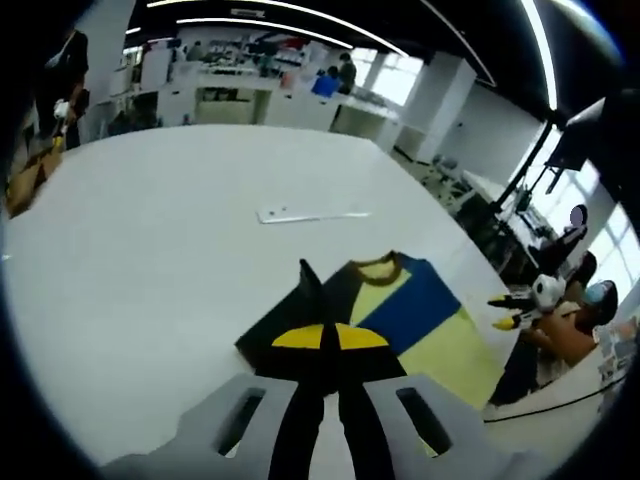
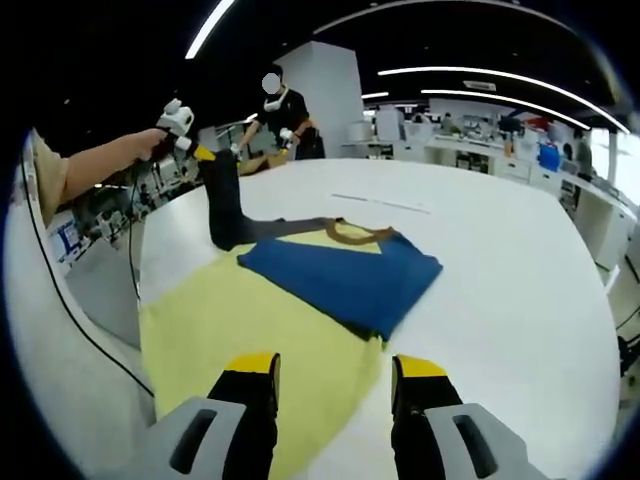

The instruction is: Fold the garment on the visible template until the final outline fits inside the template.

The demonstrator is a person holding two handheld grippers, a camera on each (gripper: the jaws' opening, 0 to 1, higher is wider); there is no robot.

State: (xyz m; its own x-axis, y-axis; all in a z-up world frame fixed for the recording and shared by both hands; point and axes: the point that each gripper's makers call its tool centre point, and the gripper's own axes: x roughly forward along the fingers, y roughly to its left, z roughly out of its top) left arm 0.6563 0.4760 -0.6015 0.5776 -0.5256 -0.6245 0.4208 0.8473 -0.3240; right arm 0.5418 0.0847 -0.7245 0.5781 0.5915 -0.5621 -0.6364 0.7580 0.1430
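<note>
On the white table [image 2: 500,260] lies the garment [image 2: 300,300], a shirt in yellow, blue and black panels with a brown collar [image 2: 355,235]. Its blue section is folded over the yellow body. In the left gripper view, the left gripper [image 1: 330,345] has its jaws pressed together on the black sleeve [image 1: 310,290], lifting it off the surface. The right gripper view shows that sleeve hanging from the raised left gripper. The right gripper [image 2: 332,375] hovers over the yellow hem with jaws apart, holding nothing. A thin white strip [image 1: 310,213] lies beyond the collar.
</note>
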